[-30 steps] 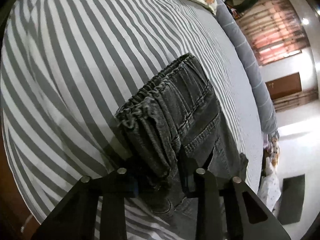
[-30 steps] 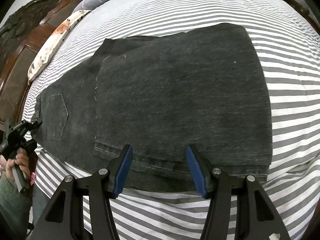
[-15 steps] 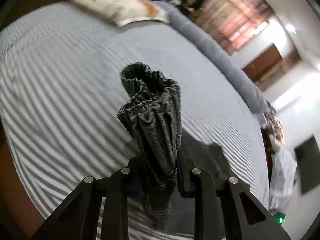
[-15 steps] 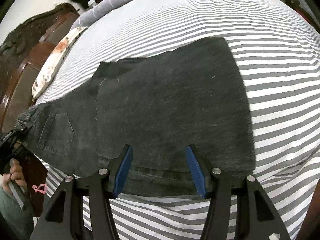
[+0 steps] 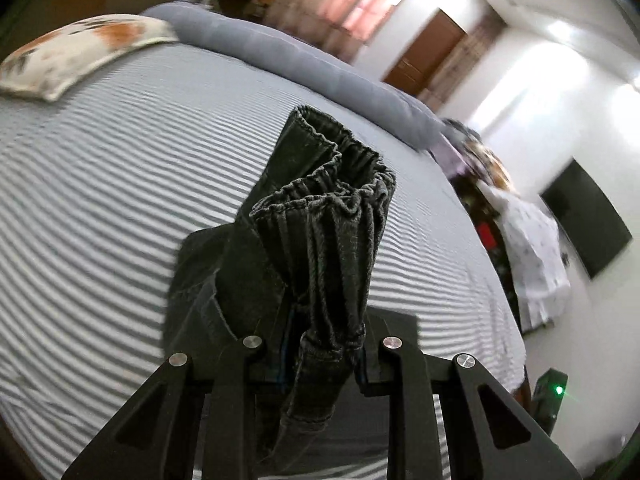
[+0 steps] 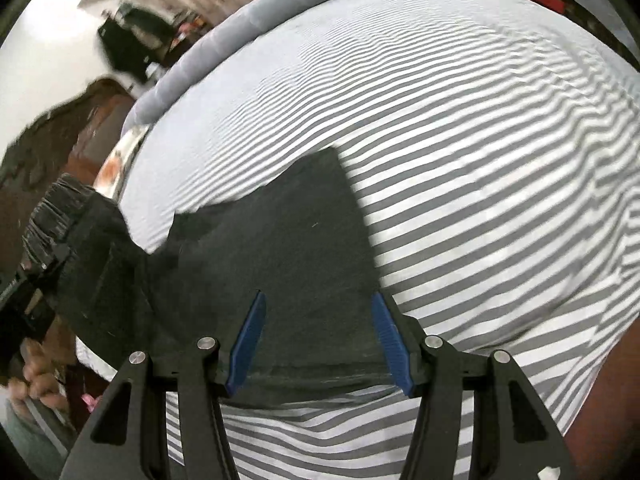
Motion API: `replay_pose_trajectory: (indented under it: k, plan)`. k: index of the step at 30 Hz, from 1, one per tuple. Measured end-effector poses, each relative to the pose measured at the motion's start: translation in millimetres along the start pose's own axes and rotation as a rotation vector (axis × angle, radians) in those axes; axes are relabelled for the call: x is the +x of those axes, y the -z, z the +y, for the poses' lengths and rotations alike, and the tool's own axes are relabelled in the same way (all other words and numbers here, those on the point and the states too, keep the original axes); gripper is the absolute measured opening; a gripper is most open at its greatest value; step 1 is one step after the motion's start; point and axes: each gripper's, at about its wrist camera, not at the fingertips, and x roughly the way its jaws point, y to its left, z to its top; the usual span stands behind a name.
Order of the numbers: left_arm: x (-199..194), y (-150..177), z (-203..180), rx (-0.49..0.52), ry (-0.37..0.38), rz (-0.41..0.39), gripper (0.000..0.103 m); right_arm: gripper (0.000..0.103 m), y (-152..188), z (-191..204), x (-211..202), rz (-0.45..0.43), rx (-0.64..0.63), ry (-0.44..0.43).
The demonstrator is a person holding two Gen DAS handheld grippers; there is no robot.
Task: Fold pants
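Waistband lifted off the bed; right gripper held wide above the folded legs.

Compared with a second ago, the waistband of the pants [image 5: 324,240] no longer lies flat on the striped bed [image 5: 100,184]: it now stands up bunched in my left gripper [image 5: 322,354], whose jaws have just been closing and are clamped on the cloth. The rest of the pants [image 6: 280,256] is spread on the bed, and the visible dark area in the right wrist view is smaller than before. My right gripper [image 6: 318,340] stays with its blue pads [image 6: 248,340] apart above the near edge of the pants, gripping nothing. Count: one pair of pants, two grippers, one patterned pillow [image 5: 80,52], one grey bolster [image 5: 304,68].
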Motion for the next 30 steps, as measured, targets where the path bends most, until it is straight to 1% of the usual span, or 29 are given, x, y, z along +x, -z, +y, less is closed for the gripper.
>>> replay_pose_trajectory:
  k: [2, 5, 8, 10, 14, 19, 22, 24, 25, 28, 30]
  plan:
    - [20.6, 6.1, -24.6, 0.036, 0.016, 0.037, 0.024, 0.053, -2.7, -11.1, -4.8, -0.015, 0.041, -0.004]
    - [49.5, 21.7, -58.2, 0.085, 0.033, 0.096, 0.024, 0.053, -10.0, -26.1, -11.5, -0.044, 0.104, -0.033]
    - [78.6, 38.8, -84.9, 0.113, 0.04, 0.158, 0.024, 0.053, -15.8, -35.5, -19.9, -0.075, 0.127, -0.036]
    - [96.6, 54.0, -100.5, 0.142, 0.021, 0.19, 0.024, 0.053, -17.9, -40.6, -23.0, -0.087, 0.139, -0.037]
    - [118.8, 81.3, -115.8, 0.222, -0.039, 0.223, 0.024, 0.053, -18.5, -54.4, -23.7, -0.094, 0.187, -0.069]
    - [128.6, 113.1, -125.3, 0.339, -0.082, 0.252, 0.025, 0.053, -21.0, -63.4, -22.1, -0.099, 0.213, -0.08]
    - [134.4, 118.8, -124.7, 0.347, -0.077, 0.29, 0.027, 0.053, -20.2, -66.3, -23.1, -0.098, 0.218, -0.079]
    - [133.1, 122.3, -129.4, 0.362, -0.046, 0.315, 0.031, 0.053, -20.4, -66.2, -23.4, -0.099, 0.218, -0.076]
    - [130.7, 125.6, -135.2, 0.383, -0.026, 0.319, 0.035, 0.053, -20.0, -66.0, -24.8, -0.099, 0.218, -0.075]
    - [119.6, 131.7, -143.5, 0.427, 0.032, 0.331, 0.035, 0.053, -20.2, -64.5, -27.2, -0.107, 0.212, -0.067]
    - [108.5, 132.4, -143.2, 0.452, 0.046, 0.318, 0.036, 0.053, -20.6, -61.5, -27.5, -0.11, 0.205, -0.06]
